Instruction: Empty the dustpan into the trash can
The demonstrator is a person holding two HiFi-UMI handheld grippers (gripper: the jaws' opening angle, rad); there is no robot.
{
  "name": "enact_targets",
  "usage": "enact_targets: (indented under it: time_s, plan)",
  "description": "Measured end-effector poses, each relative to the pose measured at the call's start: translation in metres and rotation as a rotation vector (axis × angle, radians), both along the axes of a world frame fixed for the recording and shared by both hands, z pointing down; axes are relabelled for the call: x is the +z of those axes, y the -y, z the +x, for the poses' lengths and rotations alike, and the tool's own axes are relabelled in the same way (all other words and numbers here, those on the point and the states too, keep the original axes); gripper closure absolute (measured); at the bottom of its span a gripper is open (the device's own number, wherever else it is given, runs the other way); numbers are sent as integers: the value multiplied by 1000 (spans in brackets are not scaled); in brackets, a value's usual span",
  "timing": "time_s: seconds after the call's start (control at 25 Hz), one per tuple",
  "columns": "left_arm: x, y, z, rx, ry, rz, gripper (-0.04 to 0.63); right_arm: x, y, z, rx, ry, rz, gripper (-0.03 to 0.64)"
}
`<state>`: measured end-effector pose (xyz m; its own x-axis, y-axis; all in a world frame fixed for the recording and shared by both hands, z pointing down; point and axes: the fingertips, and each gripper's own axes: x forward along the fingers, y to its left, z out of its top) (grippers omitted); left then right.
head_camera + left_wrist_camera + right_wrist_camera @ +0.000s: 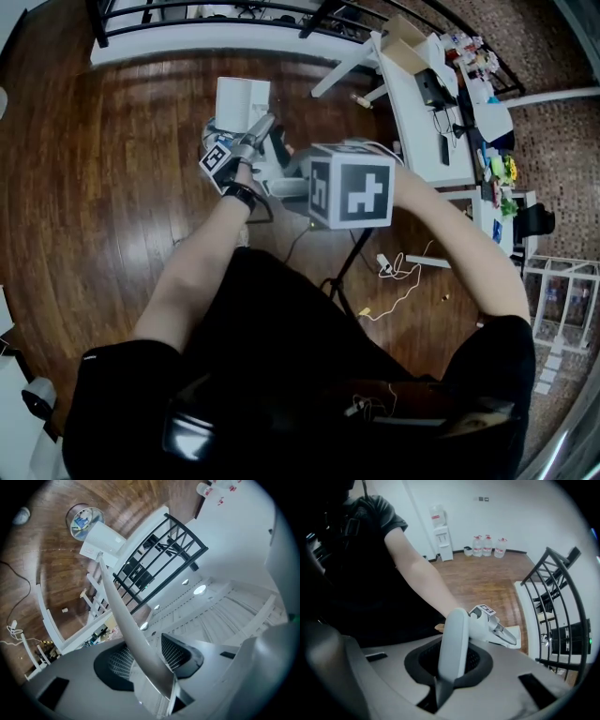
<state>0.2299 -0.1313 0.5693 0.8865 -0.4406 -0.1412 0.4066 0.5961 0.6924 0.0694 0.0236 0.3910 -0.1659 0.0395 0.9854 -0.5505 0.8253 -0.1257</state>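
The person wore a black short-sleeved shirt (281,356) and a black wristband (241,195). The left claw (147,657) and right claw (452,660) had smooth grey housings, black ribbed pads (174,651), and cubes (352,186) bearing black-and-white square markers.

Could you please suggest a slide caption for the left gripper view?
Left gripper grips the dustpan handle, holding the white dustpan out toward the trash can.

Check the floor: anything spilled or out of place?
A loose white cable lies tangled on the wooden floor, with small scraps nearby; no spill shows around the trash can.
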Motion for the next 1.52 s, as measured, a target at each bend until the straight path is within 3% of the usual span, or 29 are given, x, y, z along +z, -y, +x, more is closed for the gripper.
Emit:
enact_targets:
  time_s: [0.24, 0.52, 0.68, 0.76, 0.96, 1.12, 1.28, 1.52]
  plan:
    - [-4, 28, -9, 38, 116, 120, 423, -6, 19, -1, 114, 174, 138, 591]
    - [-7, 60, -24, 60, 227, 177, 420, -24, 42, -9, 261, 461, 258, 592]
    - [-34, 61, -38, 148, 194, 267, 420, -34, 58, -12, 351, 636, 324, 594]
    - [-45, 73, -48, 140, 188, 307, 420, -43, 69, -12, 401, 732, 360, 594]
    - [-61, 105, -79, 87, 257, 388, 420, -60, 92, -10, 476, 918, 417, 594]
    - [-66, 128, -100, 50, 299, 420, 420, -62, 106, -20, 468, 993, 433, 594]
    - [-79, 140, -118, 68, 325, 491, 402, -68, 111, -33, 439, 1042, 449, 594]
    - [-99, 144, -127, 120, 297, 577, 391, -77, 110, -38, 384, 1067, 479, 594]
